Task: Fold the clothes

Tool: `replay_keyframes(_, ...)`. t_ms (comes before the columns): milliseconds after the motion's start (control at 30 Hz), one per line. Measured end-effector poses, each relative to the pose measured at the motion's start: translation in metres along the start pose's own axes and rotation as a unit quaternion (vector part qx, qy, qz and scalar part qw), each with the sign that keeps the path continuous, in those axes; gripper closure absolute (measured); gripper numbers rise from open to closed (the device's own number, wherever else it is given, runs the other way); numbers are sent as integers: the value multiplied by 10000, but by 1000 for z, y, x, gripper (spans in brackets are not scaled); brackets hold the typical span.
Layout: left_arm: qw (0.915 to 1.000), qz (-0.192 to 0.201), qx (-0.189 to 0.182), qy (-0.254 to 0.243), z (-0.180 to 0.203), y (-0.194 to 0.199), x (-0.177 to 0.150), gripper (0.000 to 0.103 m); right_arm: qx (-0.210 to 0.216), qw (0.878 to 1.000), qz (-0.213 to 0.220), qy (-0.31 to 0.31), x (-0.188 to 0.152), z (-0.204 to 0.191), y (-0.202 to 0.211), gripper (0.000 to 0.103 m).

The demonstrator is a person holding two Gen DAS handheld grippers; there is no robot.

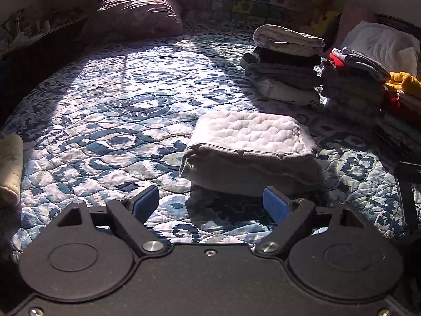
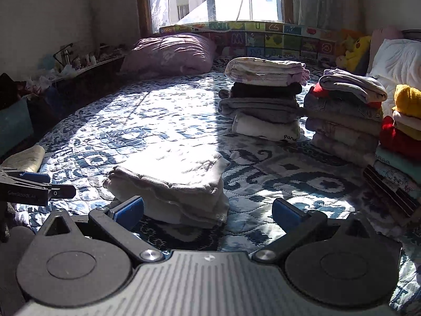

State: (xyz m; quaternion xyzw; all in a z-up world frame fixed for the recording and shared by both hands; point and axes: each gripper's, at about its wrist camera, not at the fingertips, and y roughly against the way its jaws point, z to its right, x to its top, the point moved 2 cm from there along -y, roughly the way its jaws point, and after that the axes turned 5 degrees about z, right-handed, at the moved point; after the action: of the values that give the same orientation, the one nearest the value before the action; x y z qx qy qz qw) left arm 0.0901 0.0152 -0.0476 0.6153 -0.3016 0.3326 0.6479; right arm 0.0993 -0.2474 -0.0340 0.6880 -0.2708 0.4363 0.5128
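Bare quilt [image 1: 110, 110] stretches ahead-left of both tongs; stacks [image 2: 265, 100] crowd the right. The folded garment [image 1: 250, 147] lies just beyond the wide-open left tongs [image 1: 211, 202] and right tongs [image 2: 208, 210].

The left tool [image 1: 211, 201] is matte black, with two round raised discs on its body, silver screws at the finger pivots and blue ribbed pads [image 1: 273, 205] on the fingertips. The right tool [image 2: 208, 213] has the same black arms and blue pads [image 2: 285, 214], but a grey ribbed plate runs down its middle.
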Motion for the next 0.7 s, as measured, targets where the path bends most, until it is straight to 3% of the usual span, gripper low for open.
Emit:
replay_keyframes(100, 9999, -33, -81, -103, 11, -9, 3, 16, -135, 9996, 157, -202, -15, -10, -11, 0)
replay_keyframes(367, 9991, -241, -245, -239, 34, -50, 2, 16, -254, 9948, 58, -988, -60, 2, -69, 0)
replay_keyframes(700, 9961, -528, -483, -520, 70, -106, 3, 16, 20, 9826, 188, -1848, -89, 24, -86, 0)
